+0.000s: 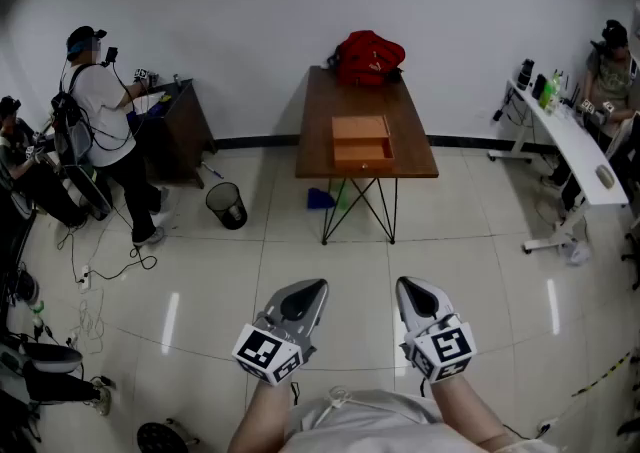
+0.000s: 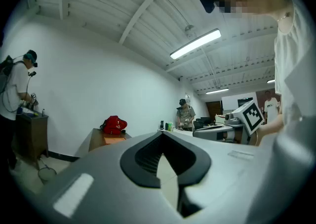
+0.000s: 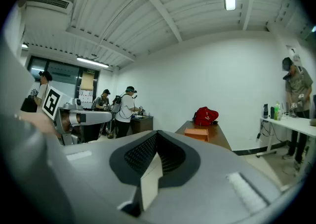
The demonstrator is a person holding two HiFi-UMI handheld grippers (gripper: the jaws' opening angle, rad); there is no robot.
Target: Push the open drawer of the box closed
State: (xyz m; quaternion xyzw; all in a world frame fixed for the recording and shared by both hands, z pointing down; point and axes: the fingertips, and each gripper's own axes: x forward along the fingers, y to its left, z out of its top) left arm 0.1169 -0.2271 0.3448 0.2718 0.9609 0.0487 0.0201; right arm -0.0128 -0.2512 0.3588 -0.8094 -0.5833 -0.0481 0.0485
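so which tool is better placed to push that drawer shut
Either, no clear edge: left tool and right tool are both shut, level, near the body, and the open drawer sits far ahead, midway between them.

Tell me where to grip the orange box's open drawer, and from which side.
Take the open orange drawer at the middle of its flat front panel, coming from the near end of the brown wooden table. It juts from the orange box toward you, so pressing there likely slides it in.
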